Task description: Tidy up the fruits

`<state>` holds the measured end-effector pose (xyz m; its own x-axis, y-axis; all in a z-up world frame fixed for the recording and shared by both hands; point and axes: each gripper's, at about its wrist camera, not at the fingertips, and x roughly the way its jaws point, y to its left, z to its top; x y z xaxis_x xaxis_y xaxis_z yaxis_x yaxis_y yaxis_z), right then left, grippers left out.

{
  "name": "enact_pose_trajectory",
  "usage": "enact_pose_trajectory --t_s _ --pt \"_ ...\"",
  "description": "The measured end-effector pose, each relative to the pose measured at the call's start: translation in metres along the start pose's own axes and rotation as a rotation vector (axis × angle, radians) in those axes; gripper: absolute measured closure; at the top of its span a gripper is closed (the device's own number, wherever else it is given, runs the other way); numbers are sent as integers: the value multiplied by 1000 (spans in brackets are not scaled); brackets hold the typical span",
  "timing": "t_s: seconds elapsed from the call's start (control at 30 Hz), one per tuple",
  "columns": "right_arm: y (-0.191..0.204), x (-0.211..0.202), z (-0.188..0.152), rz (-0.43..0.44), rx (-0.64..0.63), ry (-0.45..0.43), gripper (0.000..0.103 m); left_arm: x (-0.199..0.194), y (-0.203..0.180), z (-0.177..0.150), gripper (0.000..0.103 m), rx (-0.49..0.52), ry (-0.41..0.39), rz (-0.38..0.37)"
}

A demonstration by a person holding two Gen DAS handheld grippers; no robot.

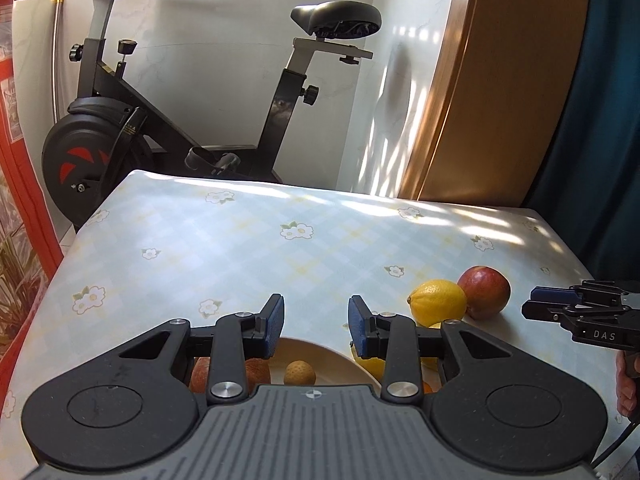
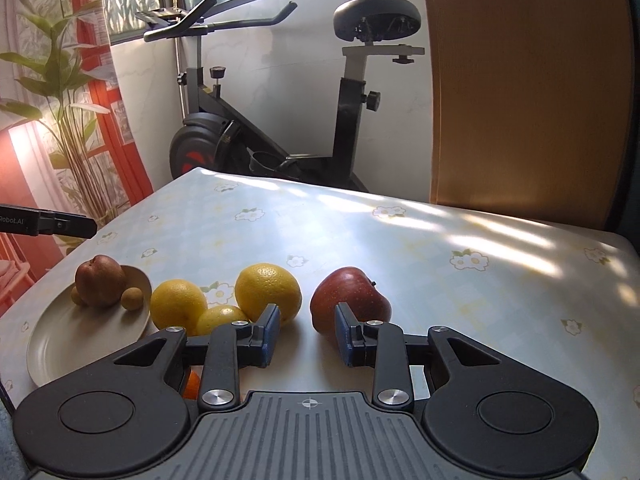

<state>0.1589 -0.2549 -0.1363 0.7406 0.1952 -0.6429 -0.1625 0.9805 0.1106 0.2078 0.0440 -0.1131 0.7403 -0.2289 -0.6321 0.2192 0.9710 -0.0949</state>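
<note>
In the right wrist view my right gripper (image 2: 306,334) hangs low over the table with a narrow empty gap between its pads. A red apple (image 2: 350,300) lies just beyond its right finger. Three yellow citrus fruits (image 2: 268,288) sit to the left of the apple. Further left, a beige plate (image 2: 60,344) holds a brown pear (image 2: 100,284) and small round fruits (image 2: 132,298). My left gripper (image 1: 316,326) hovers over that plate (image 1: 348,360), a narrow gap between its pads and nothing in it. Beyond it lie a lemon (image 1: 438,302) and the apple (image 1: 484,292).
The table wears a pale flowered cloth (image 2: 440,248). An exercise bike (image 2: 280,120) stands behind its far edge, a wooden panel (image 2: 520,100) at the back right, and a plant (image 2: 60,100) at the left. A bit of orange fruit (image 2: 192,386) peeks out under my right gripper.
</note>
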Motion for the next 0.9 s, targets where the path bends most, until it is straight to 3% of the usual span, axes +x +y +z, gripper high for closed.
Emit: enact_pose_trajectory --t_s 0.37,0.9 --pt "0 -10 -7 14 5 10 74 -1 -2 -1 66 15 13 2" --pt "5 11 0 39 1 47 74 9 -4 2 66 27 30 -9"
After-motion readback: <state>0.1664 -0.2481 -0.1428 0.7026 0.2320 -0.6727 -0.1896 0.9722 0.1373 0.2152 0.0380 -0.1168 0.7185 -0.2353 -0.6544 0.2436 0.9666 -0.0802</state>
